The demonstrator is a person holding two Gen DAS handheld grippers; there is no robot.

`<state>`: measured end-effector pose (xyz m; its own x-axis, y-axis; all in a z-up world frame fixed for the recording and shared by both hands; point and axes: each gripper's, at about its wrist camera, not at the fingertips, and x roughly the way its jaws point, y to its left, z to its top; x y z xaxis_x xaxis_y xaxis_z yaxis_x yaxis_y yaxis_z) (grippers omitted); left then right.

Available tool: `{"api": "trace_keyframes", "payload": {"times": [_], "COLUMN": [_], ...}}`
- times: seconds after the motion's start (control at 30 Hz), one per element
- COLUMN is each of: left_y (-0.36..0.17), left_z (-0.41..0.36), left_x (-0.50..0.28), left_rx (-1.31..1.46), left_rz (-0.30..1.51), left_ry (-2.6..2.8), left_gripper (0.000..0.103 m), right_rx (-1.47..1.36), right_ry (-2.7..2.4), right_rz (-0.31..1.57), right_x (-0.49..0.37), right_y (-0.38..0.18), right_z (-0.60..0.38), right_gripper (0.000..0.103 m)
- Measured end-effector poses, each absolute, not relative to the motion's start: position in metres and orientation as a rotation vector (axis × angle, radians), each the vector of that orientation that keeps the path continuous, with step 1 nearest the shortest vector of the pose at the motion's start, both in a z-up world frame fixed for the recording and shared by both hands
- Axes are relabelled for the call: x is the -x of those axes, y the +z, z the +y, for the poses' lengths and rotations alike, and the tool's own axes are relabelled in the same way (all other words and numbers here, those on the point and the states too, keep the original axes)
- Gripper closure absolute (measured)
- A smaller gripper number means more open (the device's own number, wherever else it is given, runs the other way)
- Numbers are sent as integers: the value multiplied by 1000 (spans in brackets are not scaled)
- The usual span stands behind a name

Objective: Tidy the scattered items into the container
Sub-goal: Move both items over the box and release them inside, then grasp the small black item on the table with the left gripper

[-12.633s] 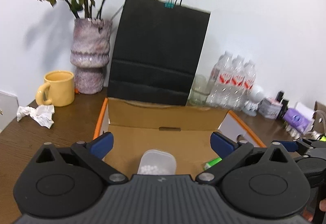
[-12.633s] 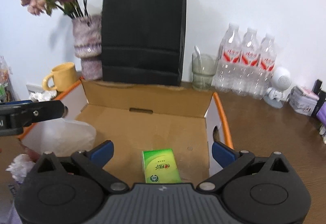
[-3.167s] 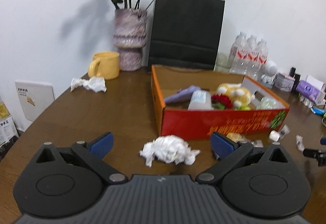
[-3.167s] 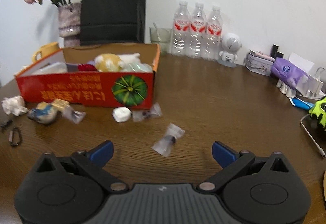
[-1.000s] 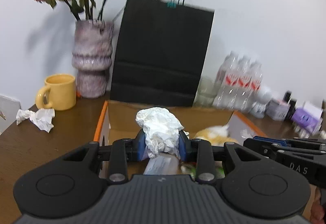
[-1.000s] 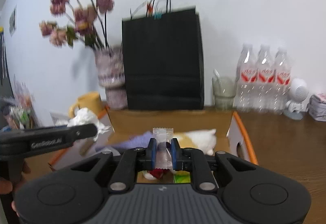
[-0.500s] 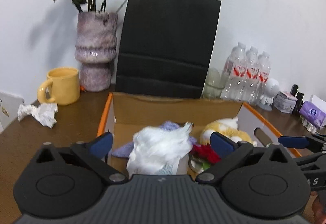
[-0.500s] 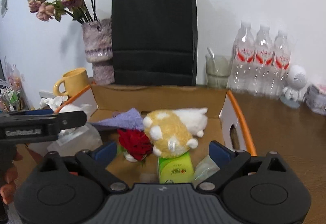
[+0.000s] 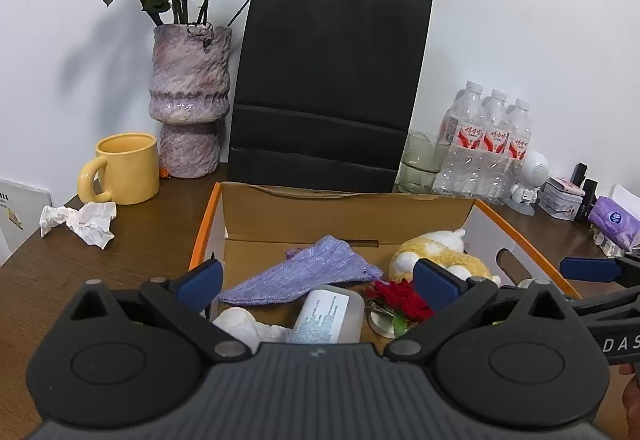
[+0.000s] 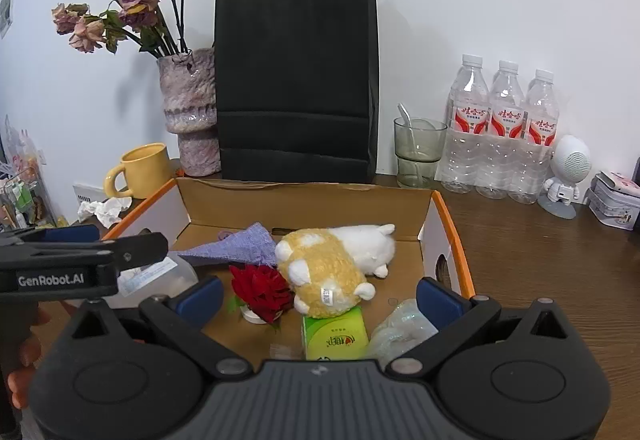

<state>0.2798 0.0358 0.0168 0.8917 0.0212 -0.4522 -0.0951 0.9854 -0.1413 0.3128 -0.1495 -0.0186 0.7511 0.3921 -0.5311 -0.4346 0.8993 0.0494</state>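
The cardboard box (image 9: 344, 210) with orange edges stands in front of me; it also shows in the right wrist view (image 10: 304, 200). Inside lie a purple cloth (image 9: 300, 278), a plush toy (image 10: 332, 264), a red rose (image 10: 260, 286), a clear bottle (image 9: 326, 316), a green tissue pack (image 10: 334, 338), a crumpled white tissue (image 9: 240, 324) and a small clear sachet (image 10: 282, 350). My left gripper (image 9: 316, 278) is open and empty above the box's near left side. My right gripper (image 10: 320, 294) is open and empty above its near right side.
A black paper bag (image 9: 328, 92), a vase of dried roses (image 9: 190, 96) and a yellow mug (image 9: 124, 168) stand behind the box. A crumpled tissue (image 9: 80, 218) lies left on the table. Water bottles (image 10: 504, 128), a glass (image 10: 418, 152) and small items stand at the right.
Both grippers have opened. The white tissue dropped from my left gripper into the box, and the clear sachet dropped from my right gripper into it.
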Motion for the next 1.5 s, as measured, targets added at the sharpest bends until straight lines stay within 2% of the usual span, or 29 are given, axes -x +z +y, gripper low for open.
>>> {"api": "trace_keyframes", "payload": {"times": [0.33,0.57,0.87,0.97,1.13,1.27,1.37,1.43,1.5], "left_y": [32,47,5,-14,-32,-37,-40,-44,-46], "left_z": [30,46,59,62,67,68,67,69,68], "left_x": [-264,-214,-155,-144,-133,-133,-136,-140,-141], "left_rx": [153,164,60,49,58,49,42,47,31], "left_rz": [430,365,495,556,610,625,644,657,654], "left_ry": [41,10,9,8,-2,-34,-44,-46,-45], "left_gripper": [0,0,0,0,6,23,37,49,64], "right_rx": [87,106,122,134,146,177,225,262,276], "right_ry": [459,461,507,544,641,723,763,773,775], "right_rz": [531,459,521,540,579,603,620,619,639], "right_x": [-303,-263,-203,-192,-175,-161,-154,-151,-152], "right_y": [-8,11,-38,-53,-65,-72,-78,-82,-87], "right_z": [-153,-180,-199,-186,-157,-127,-104,-94,-87], "right_gripper": [0,0,0,3,8,21,23,32,47]}}
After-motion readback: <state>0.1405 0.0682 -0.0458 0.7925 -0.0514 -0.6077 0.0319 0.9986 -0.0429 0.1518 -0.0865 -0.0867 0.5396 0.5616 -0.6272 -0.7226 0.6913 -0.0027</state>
